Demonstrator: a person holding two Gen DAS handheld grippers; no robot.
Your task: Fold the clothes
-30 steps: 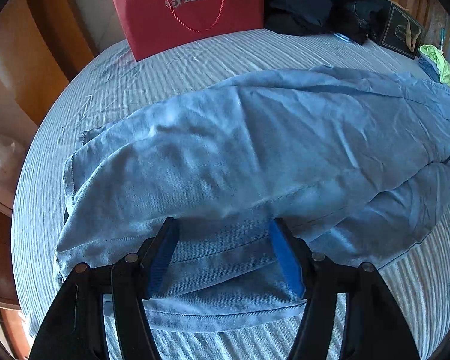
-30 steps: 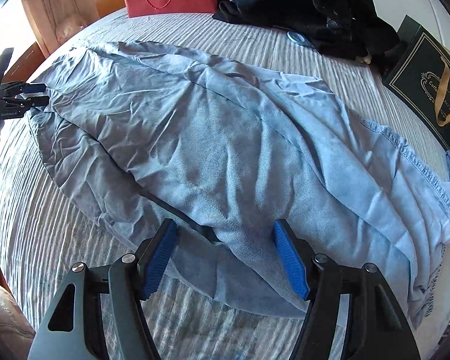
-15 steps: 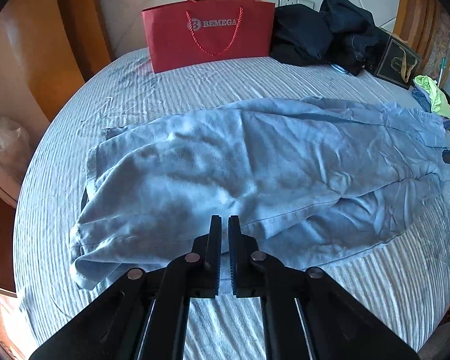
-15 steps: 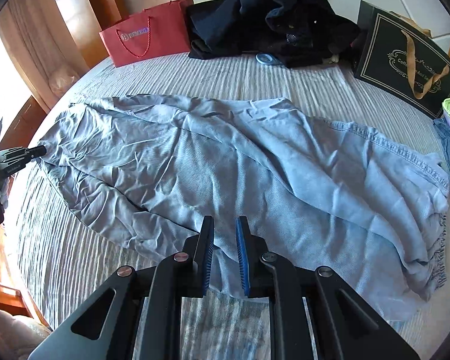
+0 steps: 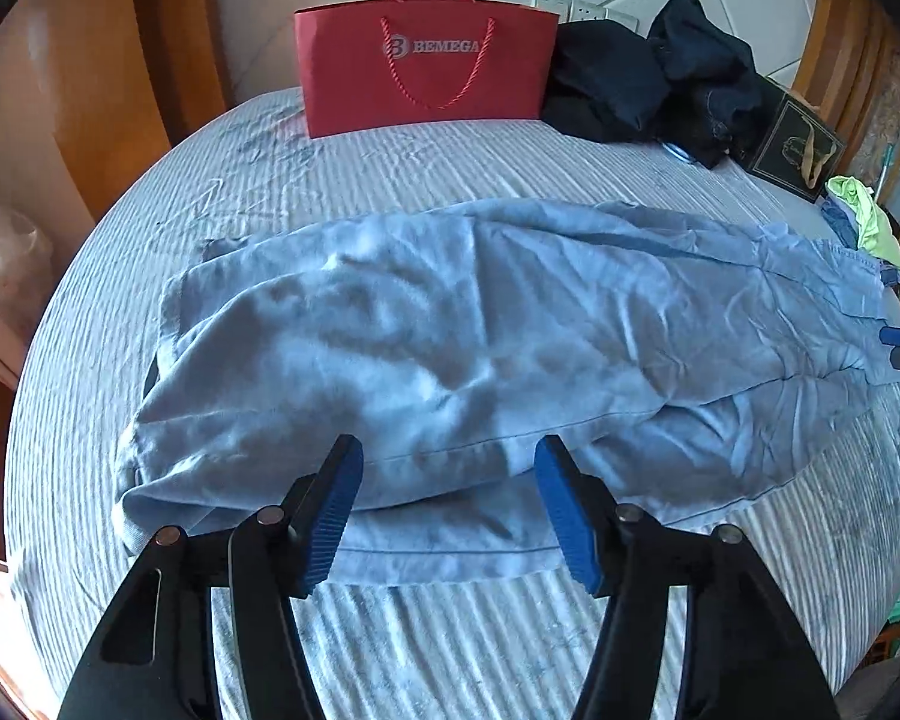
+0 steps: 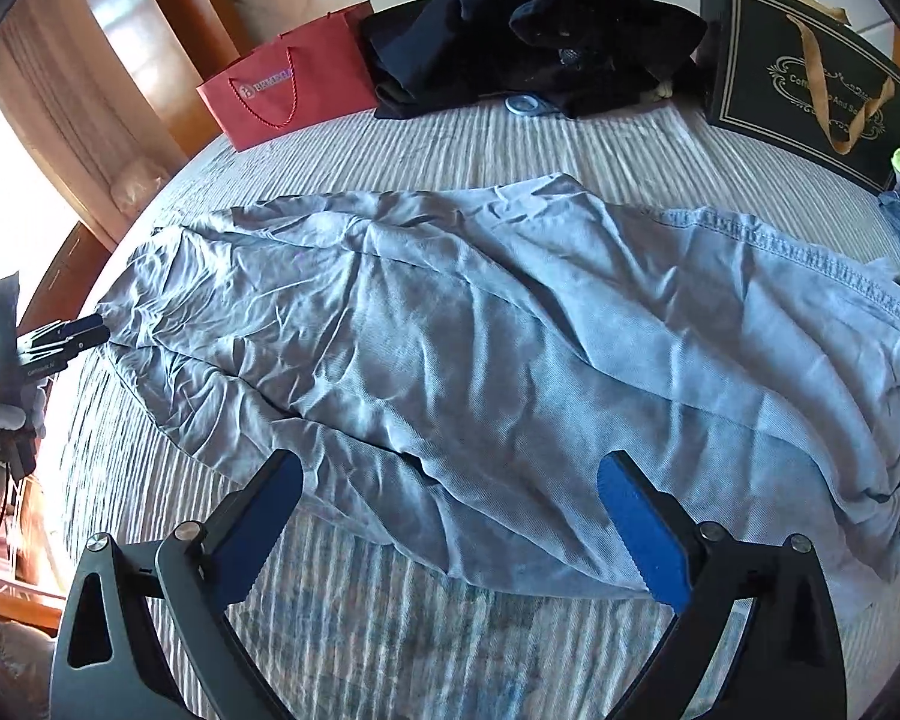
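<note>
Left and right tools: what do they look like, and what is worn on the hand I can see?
Left tool and right tool match: black angular linkage arms with silver rivets, tipped by blue ribbed pads. In the right wrist view, the left tool's black body carries small white lettering, too small to read; the hand holding it wears a white glove, and a thin cable trails below.

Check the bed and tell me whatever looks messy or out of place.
The light blue garment lies stretched out but creased, its near edge bunched. Dark clothes sit heaped unfolded at the bed's far side. Nothing looks spilled or damaged.
</note>
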